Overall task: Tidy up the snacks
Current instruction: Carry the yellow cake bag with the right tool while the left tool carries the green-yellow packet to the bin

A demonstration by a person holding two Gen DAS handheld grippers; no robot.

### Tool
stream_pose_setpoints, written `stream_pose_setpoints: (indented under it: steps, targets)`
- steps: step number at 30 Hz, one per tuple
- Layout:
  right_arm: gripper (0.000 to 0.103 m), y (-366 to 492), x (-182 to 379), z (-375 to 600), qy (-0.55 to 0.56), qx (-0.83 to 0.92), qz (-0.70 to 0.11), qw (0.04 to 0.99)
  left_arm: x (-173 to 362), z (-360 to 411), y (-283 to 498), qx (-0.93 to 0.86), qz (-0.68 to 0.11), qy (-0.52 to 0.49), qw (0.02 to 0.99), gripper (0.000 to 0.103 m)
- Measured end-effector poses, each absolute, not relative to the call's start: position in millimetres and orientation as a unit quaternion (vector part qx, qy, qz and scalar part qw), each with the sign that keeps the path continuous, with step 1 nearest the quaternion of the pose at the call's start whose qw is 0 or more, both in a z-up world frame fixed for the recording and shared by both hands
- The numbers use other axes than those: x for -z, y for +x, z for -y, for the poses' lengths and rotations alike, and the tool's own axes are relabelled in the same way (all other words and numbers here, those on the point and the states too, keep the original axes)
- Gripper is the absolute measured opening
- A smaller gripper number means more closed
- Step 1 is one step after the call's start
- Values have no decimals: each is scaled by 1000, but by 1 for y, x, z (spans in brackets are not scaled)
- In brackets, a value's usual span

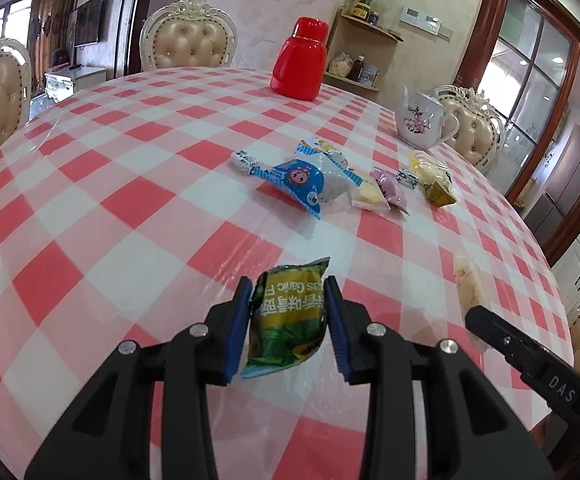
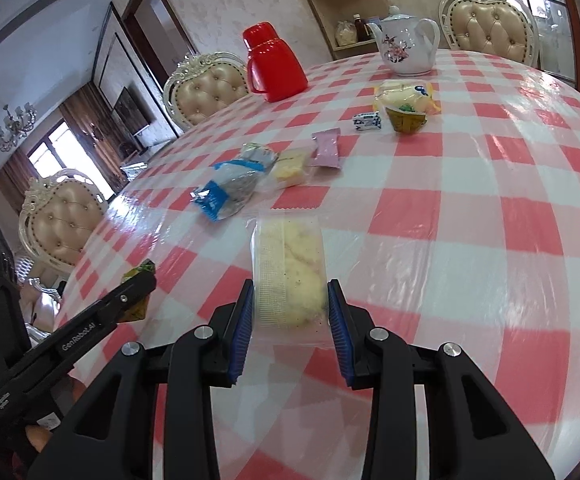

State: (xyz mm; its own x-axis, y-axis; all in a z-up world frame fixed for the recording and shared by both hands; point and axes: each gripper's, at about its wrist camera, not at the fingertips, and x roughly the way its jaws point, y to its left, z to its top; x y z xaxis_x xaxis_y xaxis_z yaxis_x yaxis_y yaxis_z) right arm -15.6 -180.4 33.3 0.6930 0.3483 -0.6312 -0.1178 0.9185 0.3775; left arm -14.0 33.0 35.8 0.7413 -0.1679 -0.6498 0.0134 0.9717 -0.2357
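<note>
My left gripper (image 1: 288, 286) is shut on a green garlic snack packet (image 1: 288, 314), held just over the checked tablecloth. My right gripper (image 2: 289, 290) is shut on a clear-wrapped pale pastry (image 2: 290, 268). The pastry also shows at the right of the left wrist view (image 1: 468, 284), and the green packet shows at the left of the right wrist view (image 2: 138, 274). A loose group of snacks lies mid-table: a blue packet (image 1: 304, 184), a pink packet (image 1: 390, 190), a yellow cake (image 1: 368, 196), a yellow bag (image 1: 430, 174) and small blue-white candies (image 1: 244, 160).
A red thermos (image 1: 300, 60) stands at the far side of the table (image 1: 130, 200). A white floral teapot (image 1: 422, 120) stands far right. Padded chairs (image 1: 188, 40) ring the table. A shelf with jars (image 1: 364, 68) is on the wall behind.
</note>
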Motion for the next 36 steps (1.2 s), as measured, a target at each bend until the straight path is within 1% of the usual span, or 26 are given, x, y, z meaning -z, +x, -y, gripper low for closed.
stream_pose_setpoints:
  steps: [8, 16, 21, 29, 36]
  targets:
    - [36, -46, -38, 164, 146, -152, -363, 908, -39, -34, -45, 54, -347, -108, 930, 37]
    - [36, -69, -40, 148, 129, -163, -366, 907, -41, -49, -75, 52, -355, -103, 928, 37]
    - [36, -83, -46, 134, 118, -177, -361, 908, -48, -68, -97, 42, -356, -107, 927, 37]
    - [36, -110, -61, 87, 76, -217, -352, 907, -64, -100, -138, 23, -335, -95, 937, 37]
    - [36, -134, -66, 40, 42, -260, -350, 899, -70, -152, -173, -13, -321, -98, 942, 37]
